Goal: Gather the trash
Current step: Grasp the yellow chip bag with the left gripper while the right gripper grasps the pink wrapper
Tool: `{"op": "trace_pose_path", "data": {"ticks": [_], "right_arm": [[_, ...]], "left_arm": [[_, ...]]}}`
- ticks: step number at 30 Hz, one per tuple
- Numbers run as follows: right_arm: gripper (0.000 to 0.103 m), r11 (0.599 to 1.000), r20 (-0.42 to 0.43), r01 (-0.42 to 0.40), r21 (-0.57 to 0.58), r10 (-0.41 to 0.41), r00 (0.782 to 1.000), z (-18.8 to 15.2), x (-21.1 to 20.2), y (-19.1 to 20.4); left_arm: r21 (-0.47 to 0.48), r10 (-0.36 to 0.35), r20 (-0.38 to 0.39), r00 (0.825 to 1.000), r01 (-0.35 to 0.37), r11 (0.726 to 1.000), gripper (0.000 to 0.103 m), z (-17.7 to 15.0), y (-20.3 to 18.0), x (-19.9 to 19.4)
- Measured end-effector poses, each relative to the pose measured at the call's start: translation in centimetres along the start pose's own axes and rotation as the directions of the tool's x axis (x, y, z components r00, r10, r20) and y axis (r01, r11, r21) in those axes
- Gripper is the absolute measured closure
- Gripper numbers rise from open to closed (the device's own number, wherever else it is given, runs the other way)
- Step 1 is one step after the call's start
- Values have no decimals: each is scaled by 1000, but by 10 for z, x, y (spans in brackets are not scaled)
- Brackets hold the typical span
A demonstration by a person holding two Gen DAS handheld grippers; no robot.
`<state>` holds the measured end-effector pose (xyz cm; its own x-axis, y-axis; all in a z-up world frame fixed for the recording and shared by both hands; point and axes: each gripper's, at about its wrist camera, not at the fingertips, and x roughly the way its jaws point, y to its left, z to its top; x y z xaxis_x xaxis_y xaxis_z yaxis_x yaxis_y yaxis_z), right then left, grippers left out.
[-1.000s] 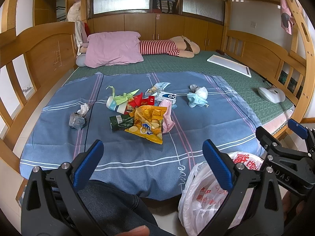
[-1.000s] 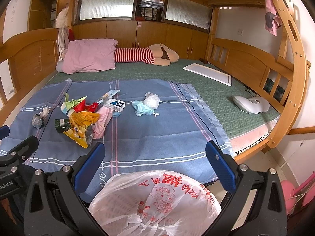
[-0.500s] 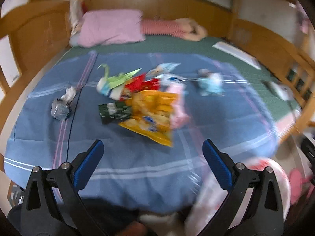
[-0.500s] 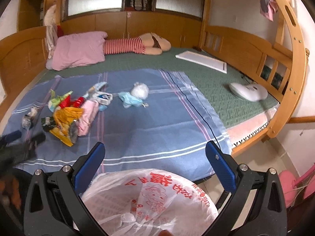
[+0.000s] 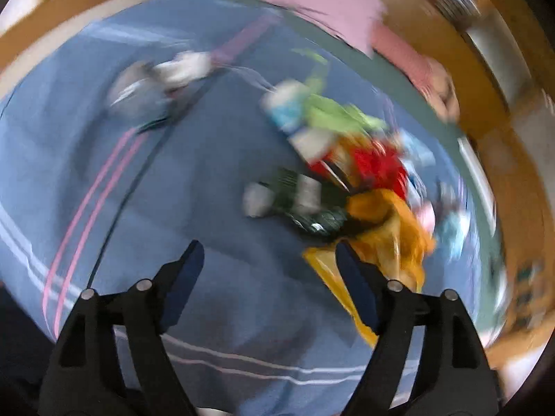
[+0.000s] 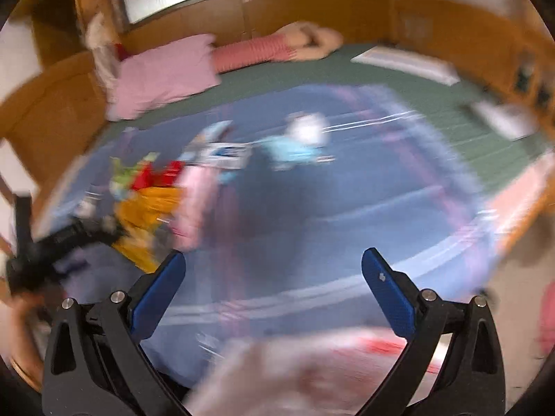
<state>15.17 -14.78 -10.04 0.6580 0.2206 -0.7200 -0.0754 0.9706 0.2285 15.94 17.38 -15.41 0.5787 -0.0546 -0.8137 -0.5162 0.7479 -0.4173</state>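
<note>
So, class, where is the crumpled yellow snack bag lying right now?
In the left wrist view, the crumpled yellow snack bag lies on the blue striped bedsheet, right of centre, against the dark green wrapper and below the red wrapper.

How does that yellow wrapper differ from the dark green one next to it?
The yellow wrapper is larger and spread out; the dark green wrapper is smaller and crumpled. The yellow one lies nearer the left gripper, by its right finger; the green one lies farther off. Both rest on the blue sheet, touching each other.
</note>
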Motion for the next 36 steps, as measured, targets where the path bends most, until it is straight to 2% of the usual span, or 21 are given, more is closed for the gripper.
{"op": "trace_pose_path", "data": {"ticks": [1, 2, 3, 5, 6, 8, 9, 11, 12, 13, 14, 15, 18, 21, 23, 27, 30, 33, 36], "right_arm": [[8, 999, -12, -44, 8, 44, 999, 3, 11, 8], [8, 995, -31, -95, 7, 95, 995, 9, 28, 20], [9, 996, -33, -88, 0, 88, 996, 12, 38, 27], [9, 998, -43, -63, 10, 63, 997, 27, 69, 42], [11, 997, -59, -75, 30, 77, 995, 32, 81, 44], [13, 986, -149, -120, 118, 137, 979, 44, 124, 46], [19, 982, -184, -119, 145, 145, 972, 45, 138, 45], [31, 963, -274, -175, 206, 228, 934, 42, 171, 51], [58, 954, -294, -197, 225, 259, 920, 39, 177, 52], [76, 941, -317, -224, 252, 299, 900, 34, 179, 55], [78, 929, -305, -254, 269, 332, 892, 30, 173, 56], [85, 931, -287, -266, 251, 334, 898, 26, 163, 56], [90, 947, -235, -245, 206, 291, 927, 20, 137, 49], [90, 964, -173, -170, 203, 206, 963, 11, 109, 25], [90, 970, -147, -135, 201, 166, 975, 6, 88, 7], [90, 987, -122, -71, 143, 89, 989, -6, 56, -12], [90, 991, -127, -53, 119, 68, 990, -14, 45, -21], [90, 990, -150, -60, 125, 79, 986, -22, 42, -31], [90, 991, -163, -53, 120, 72, 984, -27, 40, -34]], "left_arm": [[-85, -25, 40, 999, 28, 996, 10, 2, 14, -7], [-135, -26, 67, 997, 35, 990, 9, 2, 22, -12], [-183, -27, 84, 996, 43, 982, 9, 1, 30, -15], [-211, -43, 64, 997, 55, 976, 8, -1, 34, -11], [-201, -55, 37, 998, 61, 978, 8, -1, 31, -7], [-174, -60, -3, 998, 58, 983, 8, -1, 24, 1], [-164, -56, -9, 998, 53, 985, 8, -1, 23, 4], [-161, -48, -6, 999, 47, 986, 8, 0, 21, 7], [-170, -52, 1, 999, 52, 984, 8, 0, 23, 7], [-184, -56, 5, 998, 56, 981, 7, 1, 26, 6], [-193, -58, 6, 998, 58, 979, 6, 0, 28, 6], [-200, -60, 1, 998, 59, 978, 6, 0, 29, 8], [-187, -89, -44, 995, 79, 979, 6, -2, 26, 15], [-148, -132, -76, 988, 120, 982, 6, -5, 17, 18], [-122, -142, -87, 986, 131, 984, 6, -8, 10, 19], [-22, -138, -110, 984, 137, 990, 5, -15, -10, 18], [128, -94, -130, 987, 111, 986, 4, -25, -34, 19], [262, -30, -138, 990, 66, 963, 4, -37, -54, 24], [377, 46, -172, 984, 23, 926, 4, -49, -69, 37]]}}
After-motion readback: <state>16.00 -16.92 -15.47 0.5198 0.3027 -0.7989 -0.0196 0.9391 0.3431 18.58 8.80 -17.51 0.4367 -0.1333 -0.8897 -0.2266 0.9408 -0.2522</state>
